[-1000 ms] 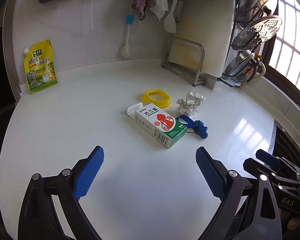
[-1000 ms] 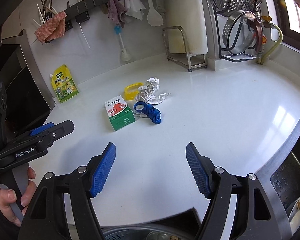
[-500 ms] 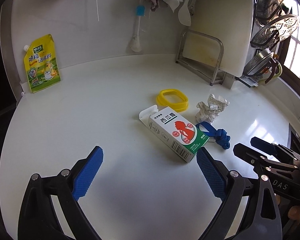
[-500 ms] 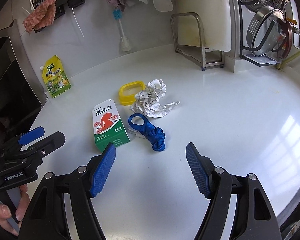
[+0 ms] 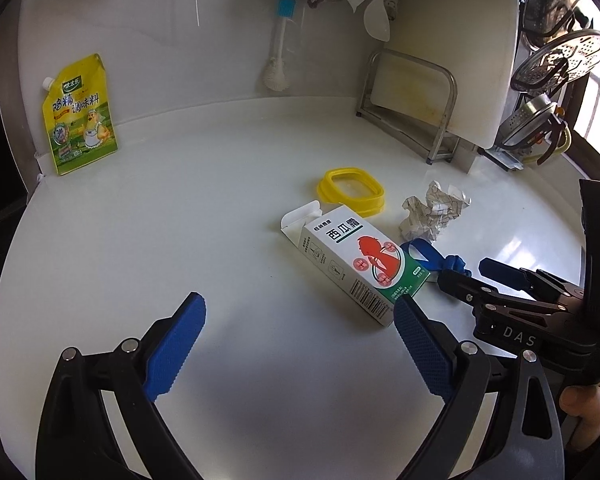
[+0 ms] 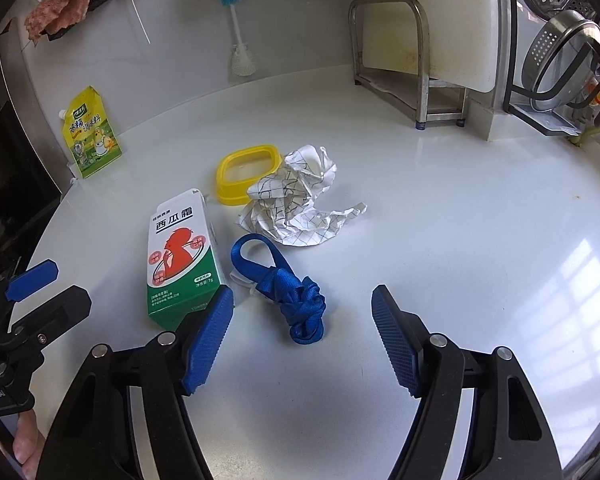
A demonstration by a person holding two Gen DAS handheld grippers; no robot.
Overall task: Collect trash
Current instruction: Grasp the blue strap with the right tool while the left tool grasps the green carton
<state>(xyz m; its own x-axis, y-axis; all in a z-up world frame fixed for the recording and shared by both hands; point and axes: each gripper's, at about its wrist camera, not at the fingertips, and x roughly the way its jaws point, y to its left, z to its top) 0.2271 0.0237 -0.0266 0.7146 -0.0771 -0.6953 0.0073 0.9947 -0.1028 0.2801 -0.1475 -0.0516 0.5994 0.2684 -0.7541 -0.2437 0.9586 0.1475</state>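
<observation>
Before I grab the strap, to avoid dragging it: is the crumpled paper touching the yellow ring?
Touching. In the right wrist view the paper lies against the ring's right rim, with no counter showing between them.

1. Left black two-finger gripper with blue ribbed pads (image 5: 298, 344): jaws spread wide, holding nothing, angled down over the surface.
2. Right black two-finger gripper with blue ribbed pads (image 6: 302, 338): jaws spread wide, holding nothing, same downward angle.

The right gripper (image 6: 302, 334) hangs wide-jawed over the knotted blue strap (image 6: 290, 290).
</observation>
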